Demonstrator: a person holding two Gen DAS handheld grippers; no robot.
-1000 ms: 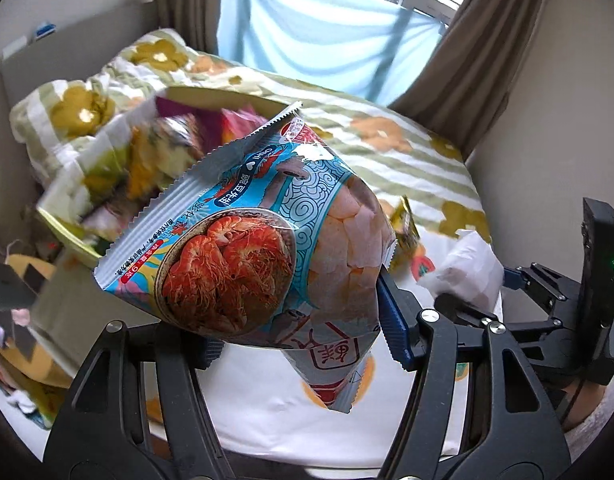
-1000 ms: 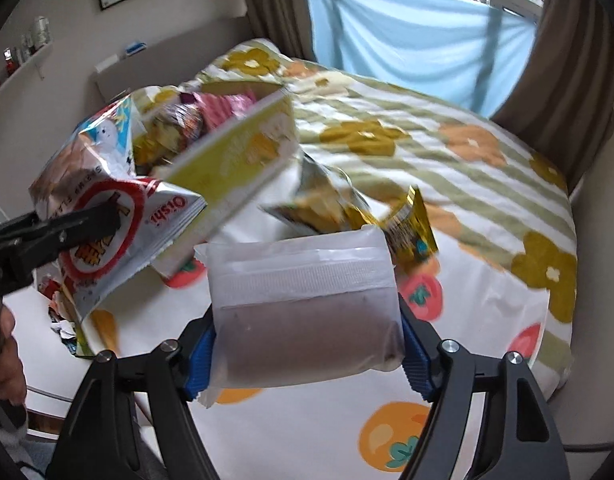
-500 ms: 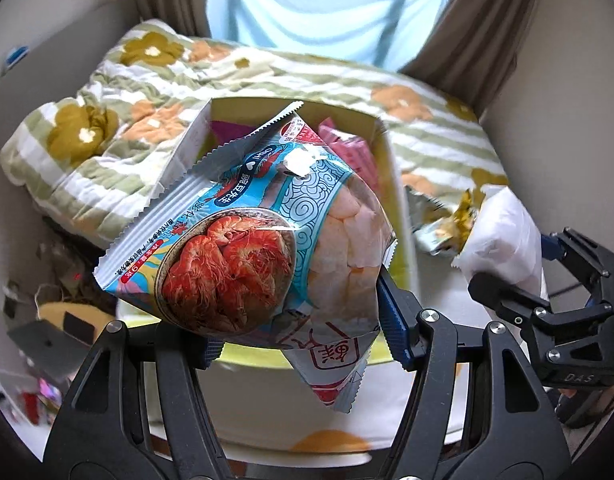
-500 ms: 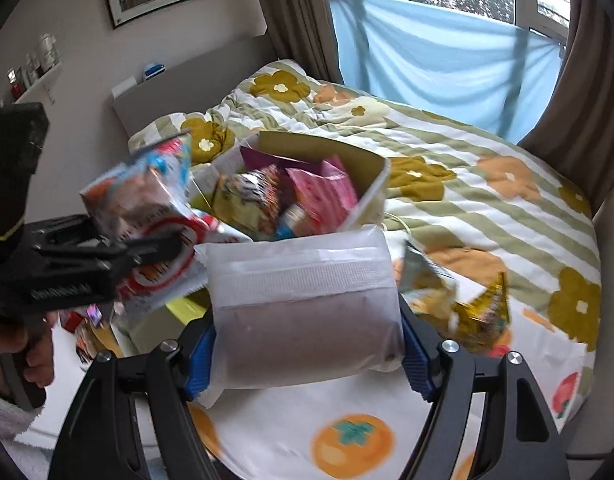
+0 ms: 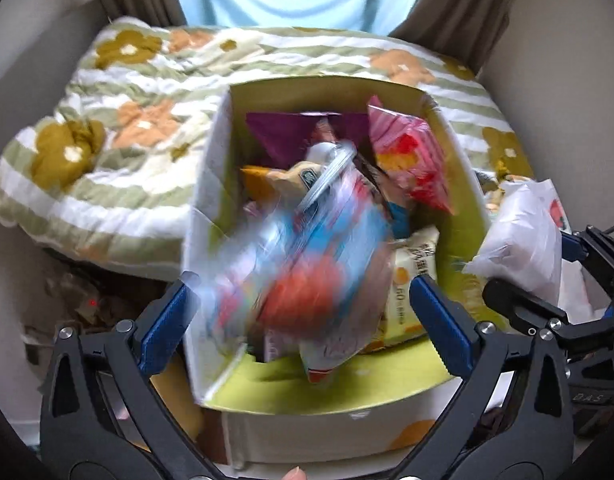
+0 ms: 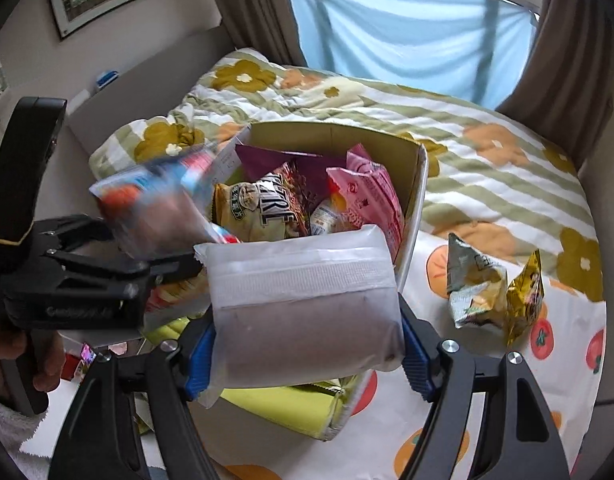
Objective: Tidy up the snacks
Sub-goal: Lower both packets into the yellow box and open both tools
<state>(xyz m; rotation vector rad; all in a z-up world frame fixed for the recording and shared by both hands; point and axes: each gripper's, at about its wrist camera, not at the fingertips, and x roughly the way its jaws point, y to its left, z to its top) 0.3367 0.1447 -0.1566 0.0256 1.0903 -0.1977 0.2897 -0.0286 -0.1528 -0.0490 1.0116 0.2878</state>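
Prawn-cracker bag [image 5: 303,264], blurred, between the opening left tongs [image 5: 303,304] above the crowded yellow box [image 5: 339,392] on the bed [image 6: 487,184] — right tongs [image 6: 303,352] clamped on a white pouch [image 6: 303,304] — risk: bag lands atop heaped packets and slides over the rim.

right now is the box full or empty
Nearly full: the box holds snack bags up to its rim, a pink bag and a purple bag poking above.
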